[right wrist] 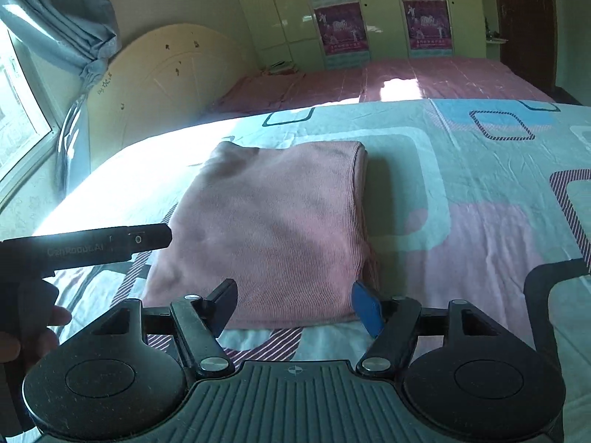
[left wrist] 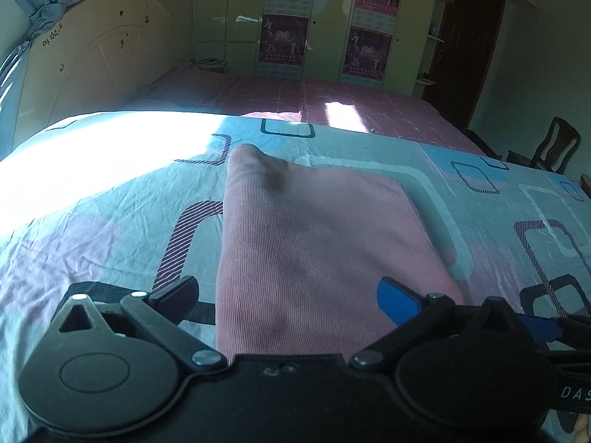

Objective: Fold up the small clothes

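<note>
fold apparently finished, release step in hand: pink garment [right wrist: 266, 229] lying as a flat rectangle on patterned bedsheet [right wrist: 480, 192], gripped by nothing.

left gripper [left wrist: 288, 295] spread wide, garment's near edge lying beyond and between the fingers, pads not pressing; right gripper [right wrist: 295, 304] spread partway, garment's near hem just ahead of the fingertips, clear of them. probably next: drawing both back, or pinching an edge again if one more fold is wanted, which needs pads around a hem. right view alone shows all four edges and the stacked right-hand fold, plus the other tool's black finger beside the cloth; left view alone shows a raised bump at the far corner.
</note>
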